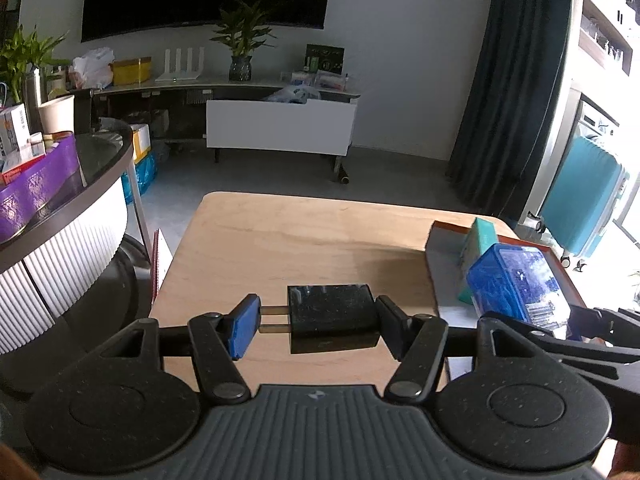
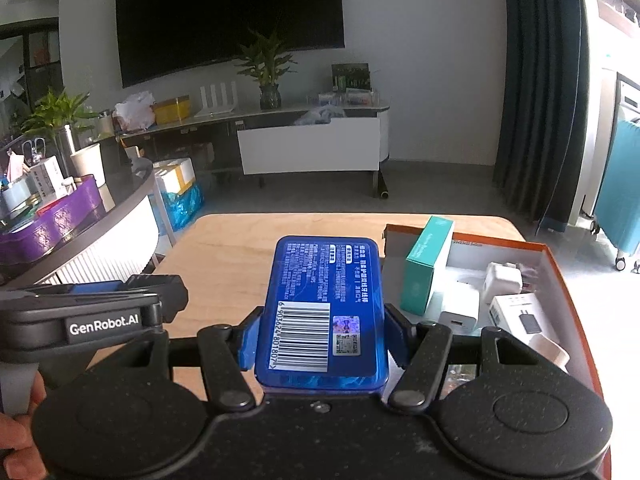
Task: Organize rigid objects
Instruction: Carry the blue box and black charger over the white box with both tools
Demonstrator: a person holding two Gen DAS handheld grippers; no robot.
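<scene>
My left gripper (image 1: 318, 326) is shut on a black plug adapter (image 1: 332, 320): the blue left pad presses the tips of its two metal prongs, the right pad its flat end. It hangs above the wooden table (image 1: 280, 240). My right gripper (image 2: 320, 338) is shut on a blue plastic box (image 2: 324, 308) with a barcode label, held lengthwise over the table. That blue box (image 1: 516, 284) also shows at the right of the left wrist view. An orange-rimmed cardboard tray (image 2: 556, 256) at the table's right holds a teal carton (image 2: 426, 264) and several white chargers (image 2: 460, 306).
A round counter (image 2: 120, 216) with a purple bin (image 2: 52, 224) stands left of the table. Behind are a low TV console (image 2: 312, 144), a potted plant (image 2: 268, 68) and a dark curtain (image 2: 540, 92). A teal suitcase (image 1: 584, 196) stands at the right. A hand (image 2: 16, 428) holds the left gripper.
</scene>
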